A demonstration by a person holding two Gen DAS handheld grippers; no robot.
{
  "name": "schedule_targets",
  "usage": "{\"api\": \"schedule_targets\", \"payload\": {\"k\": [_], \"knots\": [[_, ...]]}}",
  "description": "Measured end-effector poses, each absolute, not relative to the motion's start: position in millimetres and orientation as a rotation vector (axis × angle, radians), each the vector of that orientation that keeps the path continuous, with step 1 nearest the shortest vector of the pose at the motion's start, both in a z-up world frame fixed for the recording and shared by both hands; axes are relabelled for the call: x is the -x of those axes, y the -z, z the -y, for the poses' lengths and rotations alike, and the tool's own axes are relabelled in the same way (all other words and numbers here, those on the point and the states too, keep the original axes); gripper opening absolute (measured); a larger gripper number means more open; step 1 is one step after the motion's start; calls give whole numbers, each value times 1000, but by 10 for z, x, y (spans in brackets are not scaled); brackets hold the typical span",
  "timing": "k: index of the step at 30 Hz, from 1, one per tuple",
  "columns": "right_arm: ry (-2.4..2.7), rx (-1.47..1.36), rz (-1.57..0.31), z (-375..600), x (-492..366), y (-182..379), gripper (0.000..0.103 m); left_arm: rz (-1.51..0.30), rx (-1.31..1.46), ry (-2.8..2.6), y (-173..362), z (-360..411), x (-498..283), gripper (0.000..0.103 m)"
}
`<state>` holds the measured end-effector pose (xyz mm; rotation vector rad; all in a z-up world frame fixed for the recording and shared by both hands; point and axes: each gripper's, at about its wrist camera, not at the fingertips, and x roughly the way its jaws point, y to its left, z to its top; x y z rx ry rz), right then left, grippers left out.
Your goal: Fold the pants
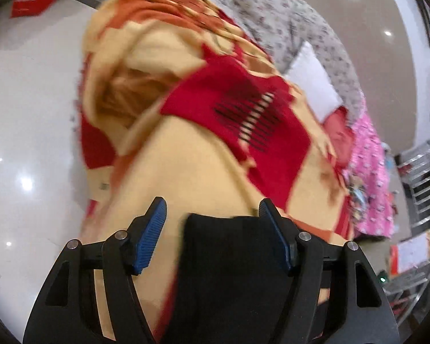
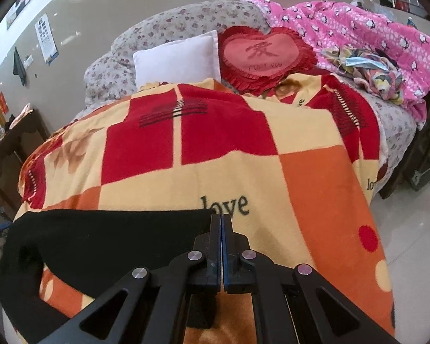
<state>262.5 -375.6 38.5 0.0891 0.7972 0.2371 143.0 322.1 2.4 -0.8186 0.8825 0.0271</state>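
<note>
Black knit pants (image 2: 106,238) lie lower left on the patchwork fleece blanket (image 2: 215,154) covering the bed. Right tongs (image 2: 221,219) pinch their edge; left tongs (image 1: 212,209) stand spread over cloth. Folding appears barely begun.

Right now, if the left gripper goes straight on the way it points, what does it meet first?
Most likely the black pants, which already lie between the open fingers of the left gripper. Past them is the checked blanket on the bed. The picture is blurred, so depth is unsure.
</note>
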Motion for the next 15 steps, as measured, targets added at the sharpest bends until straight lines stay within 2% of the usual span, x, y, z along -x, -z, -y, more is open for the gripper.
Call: {"api": "schedule_targets", "payload": {"k": [6,9,15], "knots": [[-253,-75,-809,3694,-2596,-362,0,-945,691,12,44,-3078,-1575,66],[-262,-66,-809,3661,-2570,-379,0,-971,742,116,114,-3046,-1616,66],[-274,-47,-817,3631,-2535,-403,0,-971,671,154,60,-2960,-1507,66]]}}
